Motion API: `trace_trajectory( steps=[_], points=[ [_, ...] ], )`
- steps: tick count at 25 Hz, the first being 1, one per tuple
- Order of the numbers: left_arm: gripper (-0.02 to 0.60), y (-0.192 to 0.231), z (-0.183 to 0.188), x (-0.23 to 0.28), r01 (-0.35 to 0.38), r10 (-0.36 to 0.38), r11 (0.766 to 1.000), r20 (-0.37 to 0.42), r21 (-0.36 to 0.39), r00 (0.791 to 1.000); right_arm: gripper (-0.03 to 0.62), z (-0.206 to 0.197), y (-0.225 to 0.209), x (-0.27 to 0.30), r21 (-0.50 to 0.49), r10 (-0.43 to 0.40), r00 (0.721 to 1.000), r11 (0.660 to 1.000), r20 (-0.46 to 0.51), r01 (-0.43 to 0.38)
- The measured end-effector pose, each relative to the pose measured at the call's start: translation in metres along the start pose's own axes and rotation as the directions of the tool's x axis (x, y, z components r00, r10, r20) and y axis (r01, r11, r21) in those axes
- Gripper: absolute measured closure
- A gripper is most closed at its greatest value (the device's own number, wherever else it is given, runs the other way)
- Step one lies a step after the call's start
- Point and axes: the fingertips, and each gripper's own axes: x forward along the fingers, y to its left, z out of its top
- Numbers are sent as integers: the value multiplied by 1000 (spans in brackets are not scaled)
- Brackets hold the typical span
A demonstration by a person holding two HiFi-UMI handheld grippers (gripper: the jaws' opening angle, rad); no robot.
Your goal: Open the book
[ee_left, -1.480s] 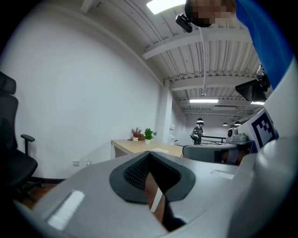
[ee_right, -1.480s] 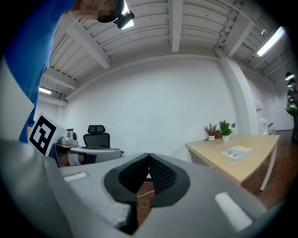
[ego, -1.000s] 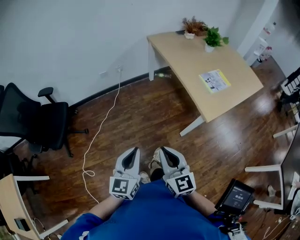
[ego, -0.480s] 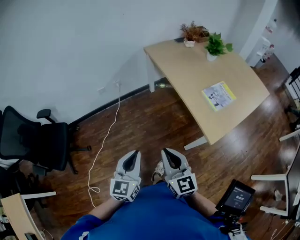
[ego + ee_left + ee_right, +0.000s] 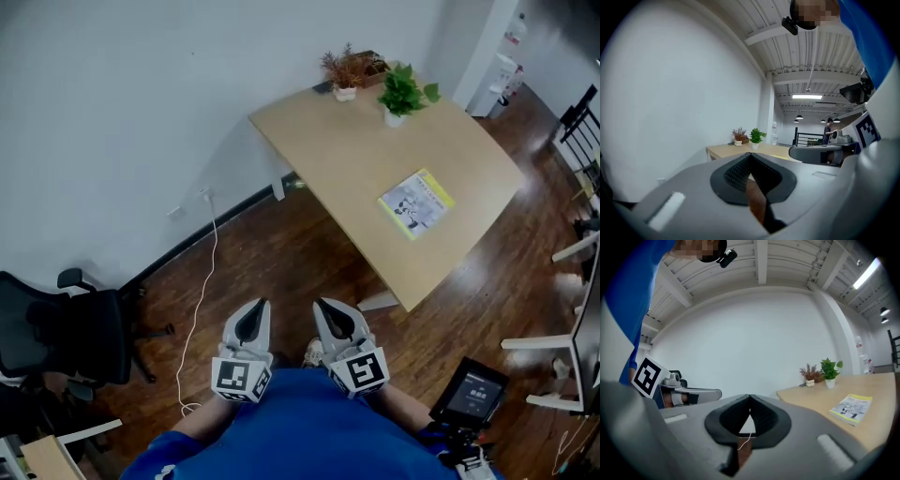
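Book (image 5: 416, 203) lies closed on table (image 5: 347, 150), well apart from me. Left gripper (image 5: 253, 312) and right gripper (image 5: 328, 312) both clenched, empty, held close to my body; I judge that's carry posture until within reach.

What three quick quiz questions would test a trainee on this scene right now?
1. True or false: the book lies closed on the table.
2. What stands near the table's far edge, by the wall? A) two potted plants B) a laptop C) a mug
3. Fill in: the jaws of the left gripper and the right gripper are both ____, with nothing between them.

Key: 1 true; 2 A; 3 shut.
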Motion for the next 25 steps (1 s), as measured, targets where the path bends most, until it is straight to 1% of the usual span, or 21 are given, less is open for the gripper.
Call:
trace_trajectory(
  steps=[3,6,9,11,14,17,22,25],
  points=[
    [575,3,4,29,48,-48,999,-7,10,999,591,-3,-22,8,0,-59,998,998,7,59],
    [575,3,4,58,126,-126,992,-30,13,992,591,-7,-42,14,12,-148,989,989,17,148],
    [575,-4,-1,90,223,-222,975,-51,11,974,591,-9,-62,18,39,-243,970,969,-1,243],
    [575,-8,-2,113,287,-286,958,-57,11,956,591,-8,-78,24,40,-303,953,952,4,303],
    [575,-11,0,141,379,-377,925,-61,20,924,591,-5,-95,32,46,-386,922,922,9,385],
    [575,-15,5,166,465,-463,885,-62,24,884,591,2,-110,39,56,-469,883,882,18,467],
    [575,-22,7,201,588,-585,809,-74,17,808,591,6,-133,48,80,-594,804,803,38,590],
    [575,-22,8,215,646,-643,763,-88,14,761,591,5,-141,49,73,-662,748,749,48,658]
  ],
)
